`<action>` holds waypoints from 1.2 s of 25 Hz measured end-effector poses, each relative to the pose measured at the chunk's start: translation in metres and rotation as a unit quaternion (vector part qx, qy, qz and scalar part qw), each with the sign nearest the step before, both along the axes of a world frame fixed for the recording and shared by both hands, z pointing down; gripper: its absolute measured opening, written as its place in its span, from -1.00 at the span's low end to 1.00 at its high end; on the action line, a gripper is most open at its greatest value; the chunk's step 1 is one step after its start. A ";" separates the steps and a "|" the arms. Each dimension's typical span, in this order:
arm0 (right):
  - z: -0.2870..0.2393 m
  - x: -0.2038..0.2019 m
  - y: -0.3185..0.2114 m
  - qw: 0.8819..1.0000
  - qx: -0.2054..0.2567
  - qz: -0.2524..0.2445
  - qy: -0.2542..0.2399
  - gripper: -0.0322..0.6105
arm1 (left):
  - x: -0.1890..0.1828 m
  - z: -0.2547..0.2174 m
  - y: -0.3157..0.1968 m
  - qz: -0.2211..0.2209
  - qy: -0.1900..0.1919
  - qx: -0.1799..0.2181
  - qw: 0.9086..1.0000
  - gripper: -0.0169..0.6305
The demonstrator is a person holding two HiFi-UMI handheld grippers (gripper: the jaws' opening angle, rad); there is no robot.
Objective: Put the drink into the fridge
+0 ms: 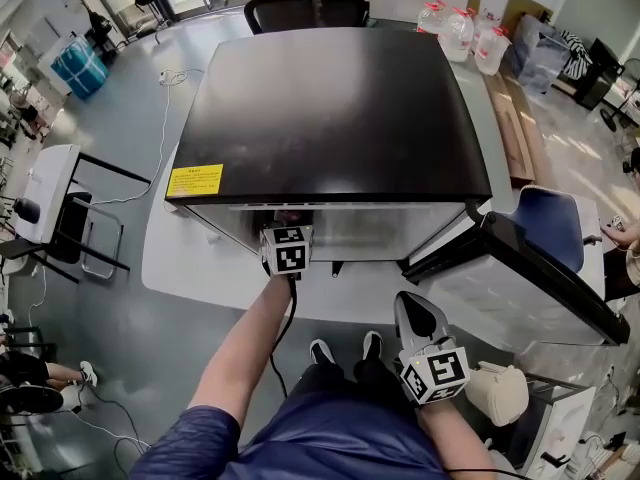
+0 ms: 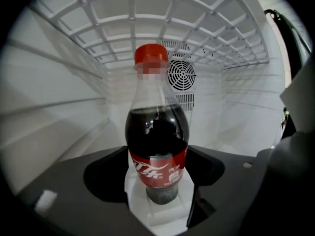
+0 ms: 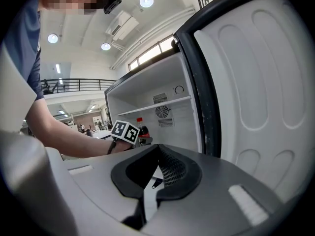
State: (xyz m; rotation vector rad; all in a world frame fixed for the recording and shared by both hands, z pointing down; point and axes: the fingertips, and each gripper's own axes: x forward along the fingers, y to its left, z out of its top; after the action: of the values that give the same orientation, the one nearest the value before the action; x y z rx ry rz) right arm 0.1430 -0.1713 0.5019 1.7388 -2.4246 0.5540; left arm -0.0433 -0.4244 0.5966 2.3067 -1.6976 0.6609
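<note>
Reaching into the open fridge (image 1: 330, 108), we note our left hand-held gripper (image 2: 160, 205) clamped on the lower body of the cola bottle (image 2: 157, 141). Bottle upright, red cap (image 2: 151, 54) on, inside the white compartment under a wire shelf (image 2: 147, 14); fan grille (image 2: 181, 74) behind it. Right hand-held gripper (image 1: 420, 320) closed on nothing, near the swung-out door (image 1: 530, 278).
</note>
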 end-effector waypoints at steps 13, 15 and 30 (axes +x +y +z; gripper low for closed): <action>-0.005 -0.024 -0.018 0.998 0.011 -0.055 -0.003 -0.88 | -0.009 -0.032 0.062 0.006 0.033 0.018 0.999 0.07; -0.008 -0.028 -0.023 0.998 0.015 -0.062 -0.002 -0.88 | -0.010 -0.045 0.078 0.014 0.045 0.034 0.998 0.07; -0.042 -0.057 -0.063 0.994 0.061 -0.092 -0.006 -0.88 | -0.003 -0.122 0.183 0.090 0.141 0.090 0.982 -0.23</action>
State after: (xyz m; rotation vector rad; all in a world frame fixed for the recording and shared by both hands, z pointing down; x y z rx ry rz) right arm 0.0857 -0.2342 0.4594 1.5347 -2.6416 0.4027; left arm -0.0462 -0.2418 0.4744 2.5541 -1.4846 0.1984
